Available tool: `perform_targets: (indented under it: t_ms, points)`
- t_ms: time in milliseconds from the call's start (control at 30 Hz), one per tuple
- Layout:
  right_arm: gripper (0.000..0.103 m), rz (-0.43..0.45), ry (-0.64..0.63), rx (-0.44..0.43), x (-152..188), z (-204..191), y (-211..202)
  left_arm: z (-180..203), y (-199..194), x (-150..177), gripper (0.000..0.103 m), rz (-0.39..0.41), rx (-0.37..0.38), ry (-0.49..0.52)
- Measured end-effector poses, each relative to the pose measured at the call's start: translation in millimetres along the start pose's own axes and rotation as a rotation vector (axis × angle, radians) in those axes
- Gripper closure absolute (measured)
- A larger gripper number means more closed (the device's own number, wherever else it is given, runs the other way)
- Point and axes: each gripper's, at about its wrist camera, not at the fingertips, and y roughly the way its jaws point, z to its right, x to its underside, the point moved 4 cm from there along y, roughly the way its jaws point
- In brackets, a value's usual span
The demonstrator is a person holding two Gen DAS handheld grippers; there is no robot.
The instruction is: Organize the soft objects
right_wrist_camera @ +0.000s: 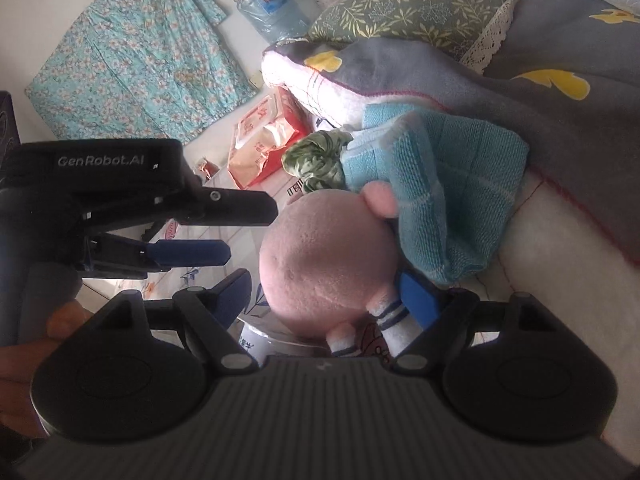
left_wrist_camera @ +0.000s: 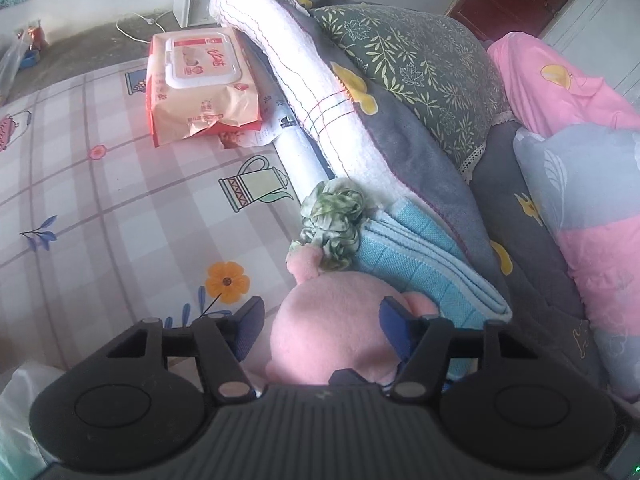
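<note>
Pink plush toy [left_wrist_camera: 332, 332] is the thing being dealt with right now. It's lying on the checked bed sheet [left_wrist_camera: 100, 200], right up against the camera at 6 o'clock in both wrist views.

The left gripper [left_wrist_camera: 324, 312] has its fingers either side of the toy's head. The pad on the 3 o'clock side looks tucked against it by an ear, but there's a sliver of sheet next to the other pad, so I'd call it apart, not clamped. The right gripper [right_wrist_camera: 326, 292] is also straddling the toy, jaws wide. One finger is against the body near the striped legs, and there's a clear gap on the other side. So nothing is actually gripped yet, as far as I can see.

Just past the toy at 1 o'clock, a folded blue towel [left_wrist_camera: 420, 264] touches it. A scrunched green cloth [left_wrist_camera: 336, 224] sits at 12 o'clock, resting on the towel's edge. Further out, running from 1 towards 12 o'clock, there's a white towel [left_wrist_camera: 288, 60] and a grey blanket [left_wrist_camera: 400, 148]. A leafy green pillow [left_wrist_camera: 420, 52] sits on top, with a pink quilt [left_wrist_camera: 560, 92] at 2 o'clock. A pack of wipes [left_wrist_camera: 200, 80] sits at 11 o'clock.

My read is that the big bedding is already piled, so that part looks done. The toy and the green cloth still look loose, so those are what's left. I'd guess roughly halfway, maybe a bit more.
</note>
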Motion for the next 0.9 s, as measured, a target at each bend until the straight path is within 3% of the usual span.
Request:
perform_targets:
  t_ms: [167,300,467,733,900]
  points:
    - [0.021,-0.022,0.01,-0.026,-3,5,16,-10,15,-5,0.041,-0.017,0.049,-0.05]
    - [0.031,-0.015,-0.013,-0.02,-4,0,19,-14,15,-6,0.042,-0.014,0.064,-0.066]
    - [0.034,0.017,-0.071,-0.015,-5,-15,10,-11,5,-7,0.042,-0.015,0.112,-0.081]
    - [0.035,0.111,-0.211,0.026,-2,-40,-38,5,-35,2,0.037,0.033,0.173,-0.079]
    - [0.034,0.17,-0.398,0.097,16,-63,-76,13,-62,20,0.031,0.049,0.219,-0.075]
